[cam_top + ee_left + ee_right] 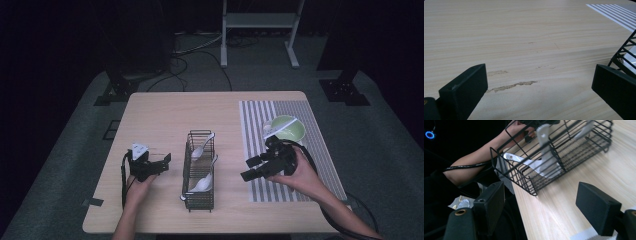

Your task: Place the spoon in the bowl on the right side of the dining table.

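Observation:
A black wire basket (200,197) stands at the table's middle with two white spoons in it, one at the far end (202,149) and one nearer (204,182). A green bowl (289,129) sits on the striped placemat (320,150) with a white spoon (276,129) lying across it. My left gripper (165,164) is open, left of the basket, over bare wood (540,77). Right of the basket, my right gripper (249,168) is open and points at the basket's near end (540,195). The basket (541,183) and a spoon (546,165) lie beyond its jaws.
The table's front edge (520,202) runs just left of the right gripper's jaws. The basket's corner (624,53) and the placemat (616,13) lie at the right of the left gripper view. A metal stand (257,30) is on the floor behind the table.

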A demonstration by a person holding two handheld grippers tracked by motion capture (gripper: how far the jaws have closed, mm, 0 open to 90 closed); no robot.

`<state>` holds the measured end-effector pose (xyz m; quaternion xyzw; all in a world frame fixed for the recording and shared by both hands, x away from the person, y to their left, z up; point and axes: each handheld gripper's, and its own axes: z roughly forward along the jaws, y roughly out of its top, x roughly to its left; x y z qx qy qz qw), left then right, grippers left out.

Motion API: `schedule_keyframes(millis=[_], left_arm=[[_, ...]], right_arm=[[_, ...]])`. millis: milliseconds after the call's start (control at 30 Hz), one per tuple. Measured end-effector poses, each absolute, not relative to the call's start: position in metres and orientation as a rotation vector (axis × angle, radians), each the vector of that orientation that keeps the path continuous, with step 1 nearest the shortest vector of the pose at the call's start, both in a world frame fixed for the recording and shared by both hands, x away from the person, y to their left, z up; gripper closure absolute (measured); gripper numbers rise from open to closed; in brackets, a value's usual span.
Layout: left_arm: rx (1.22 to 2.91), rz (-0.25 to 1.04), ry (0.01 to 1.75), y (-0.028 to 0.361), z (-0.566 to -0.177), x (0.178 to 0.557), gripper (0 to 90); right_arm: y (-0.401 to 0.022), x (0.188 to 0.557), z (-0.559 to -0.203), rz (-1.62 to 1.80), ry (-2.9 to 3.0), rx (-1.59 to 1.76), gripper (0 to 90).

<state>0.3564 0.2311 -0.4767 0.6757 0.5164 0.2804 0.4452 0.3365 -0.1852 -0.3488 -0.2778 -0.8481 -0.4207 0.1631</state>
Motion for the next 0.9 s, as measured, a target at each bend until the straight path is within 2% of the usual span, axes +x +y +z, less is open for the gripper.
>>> schedule_keyframes(millis=[533,600,900], left_arm=[[1.676,0.696,1.274,0.231,-0.477,0.356,0.0],[1.676,0.695,1.275,0.231,-0.477,0.356,0.0],[1.677,0.694,1.273,0.231,-0.477,0.356,0.0]], right_arm=[[-0.126,0.359,-0.335,-1.053,-2.421,-0.795,26.9],[-0.12,0.361,-0.333,-1.031,-2.422,-0.804,29.6],[-0.112,0.366,-0.331,-0.988,-2.444,-0.824,33.8]])
